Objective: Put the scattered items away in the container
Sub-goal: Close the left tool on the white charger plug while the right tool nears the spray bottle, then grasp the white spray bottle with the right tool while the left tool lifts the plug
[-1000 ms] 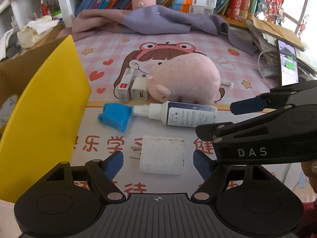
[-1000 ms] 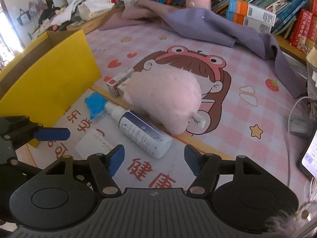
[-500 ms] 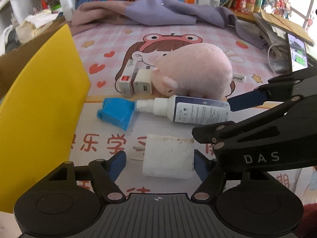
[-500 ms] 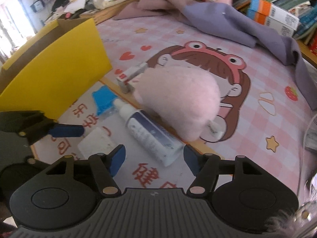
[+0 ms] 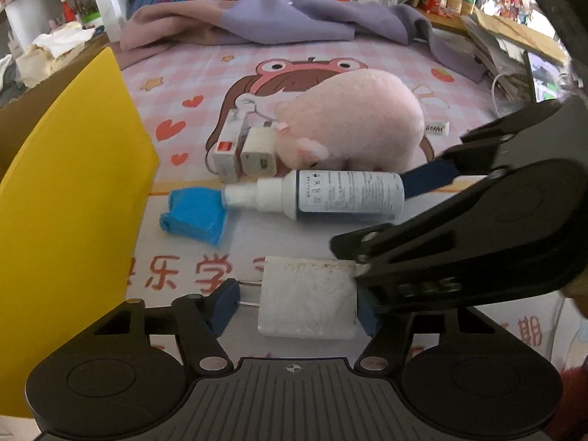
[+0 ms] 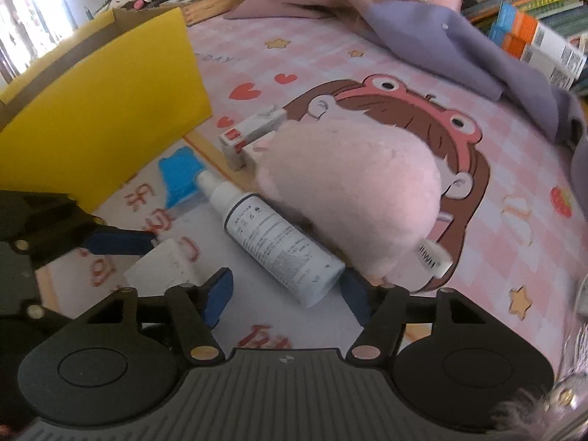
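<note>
Between the left gripper (image 5: 296, 305) fingers, spread apart, lies the white charger (image 5: 308, 297), its right edge hidden behind the right gripper (image 6: 286, 294), whose jaws also stand apart around the base of the spray bottle (image 6: 273, 235). Bottle print is too small to read. A pink plush (image 5: 352, 125) blocks the view behind the bottle; its tag reads "HWWH". Blue cap (image 5: 194, 215), small white plug (image 5: 259, 152) and red-ended box (image 5: 228, 143) lie near. Yellow-flapped carton (image 5: 70, 198) stands left, partly cut off
</note>
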Demonstrator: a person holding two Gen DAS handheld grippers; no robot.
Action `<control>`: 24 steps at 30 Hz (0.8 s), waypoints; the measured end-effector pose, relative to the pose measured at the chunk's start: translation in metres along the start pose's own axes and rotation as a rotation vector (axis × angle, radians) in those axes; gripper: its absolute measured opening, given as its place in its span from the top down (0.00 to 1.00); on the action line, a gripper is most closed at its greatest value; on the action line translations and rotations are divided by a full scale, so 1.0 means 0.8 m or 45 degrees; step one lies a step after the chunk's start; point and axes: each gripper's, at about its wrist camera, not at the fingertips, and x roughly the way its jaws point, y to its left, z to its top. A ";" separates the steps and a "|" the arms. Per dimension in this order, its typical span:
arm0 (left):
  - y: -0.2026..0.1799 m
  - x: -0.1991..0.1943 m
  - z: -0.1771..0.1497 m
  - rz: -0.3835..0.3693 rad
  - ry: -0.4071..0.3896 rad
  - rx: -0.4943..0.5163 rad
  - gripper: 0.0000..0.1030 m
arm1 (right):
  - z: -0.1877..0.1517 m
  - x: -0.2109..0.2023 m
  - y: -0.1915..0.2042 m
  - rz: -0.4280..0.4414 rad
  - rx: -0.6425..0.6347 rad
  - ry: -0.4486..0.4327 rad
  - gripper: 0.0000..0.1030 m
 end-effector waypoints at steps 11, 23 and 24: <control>0.009 -0.007 -0.007 0.004 0.004 -0.024 0.35 | -0.002 -0.012 0.013 -0.012 -0.070 -0.037 0.39; 0.007 -0.012 -0.013 0.014 -0.042 -0.037 0.37 | 0.018 0.019 0.039 0.015 -0.293 0.001 0.52; 0.007 -0.013 -0.013 0.021 -0.034 -0.043 0.37 | 0.017 0.018 0.041 0.017 -0.300 -0.003 0.64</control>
